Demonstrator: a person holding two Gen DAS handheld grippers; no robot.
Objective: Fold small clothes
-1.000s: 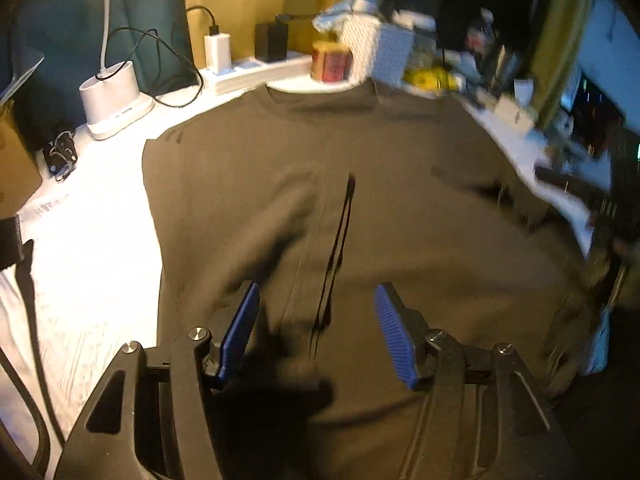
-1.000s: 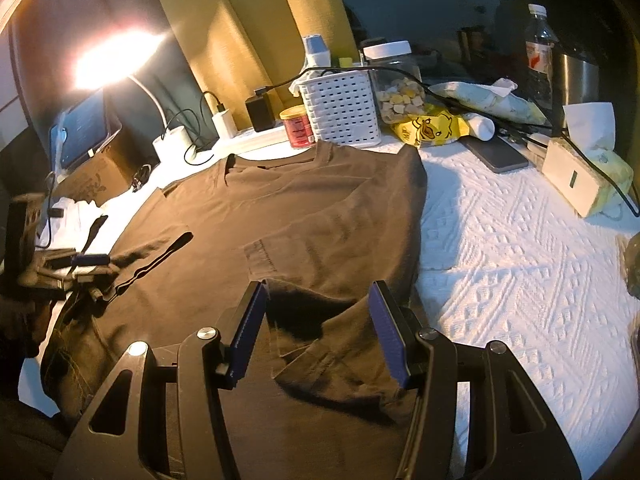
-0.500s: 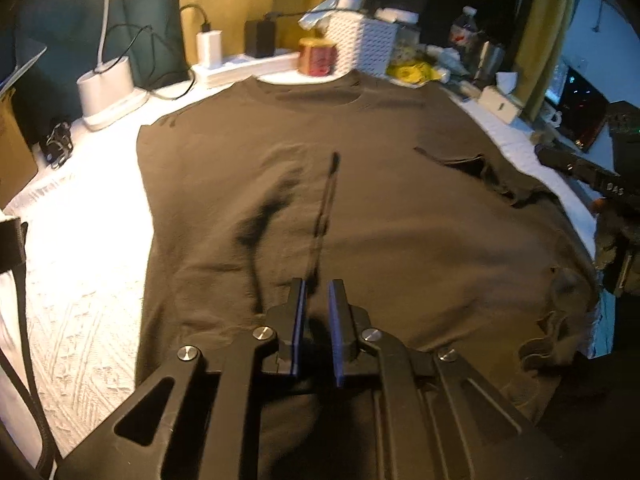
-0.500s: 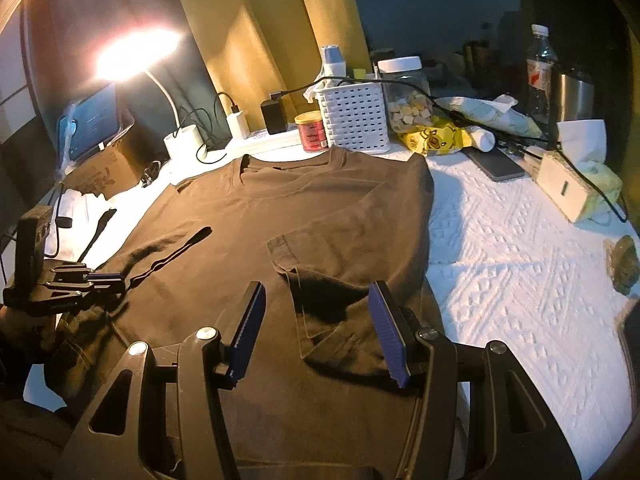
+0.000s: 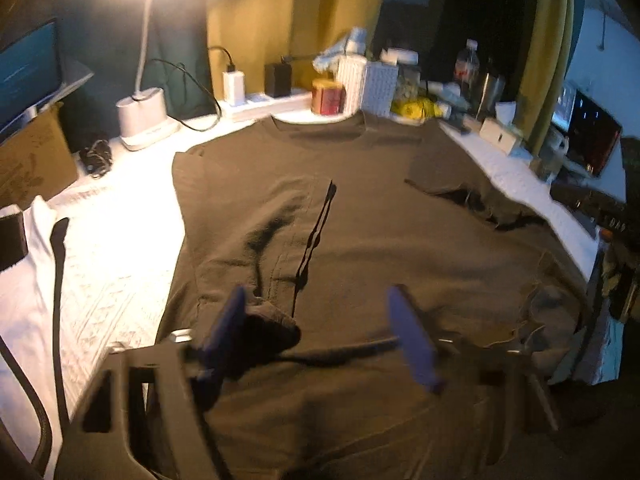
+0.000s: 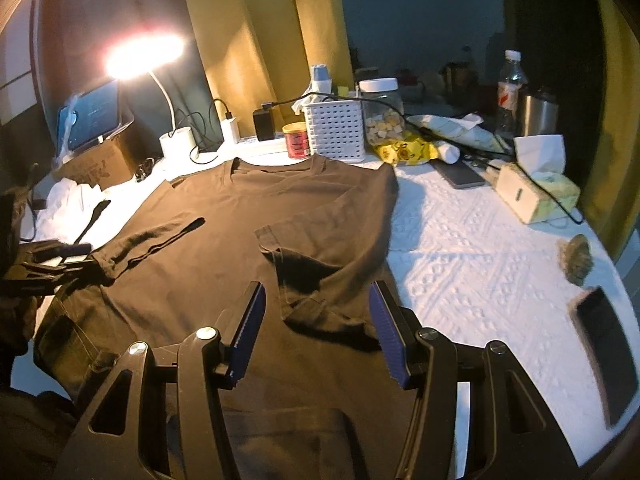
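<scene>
The dark T-shirt lies flat on the counter, collar at 12 o'clock, its folded-in sleeve just beyond the open, empty right gripper (the left gripper, nearer the hem, has just opened, empty).

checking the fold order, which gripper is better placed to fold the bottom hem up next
Probably either: both sleeves already lie folded onto the brown t-shirt, and both the left gripper and right gripper hover open over its lower part, holding nothing. The left's jaws have just been opening, so the right looks steadier.
</scene>
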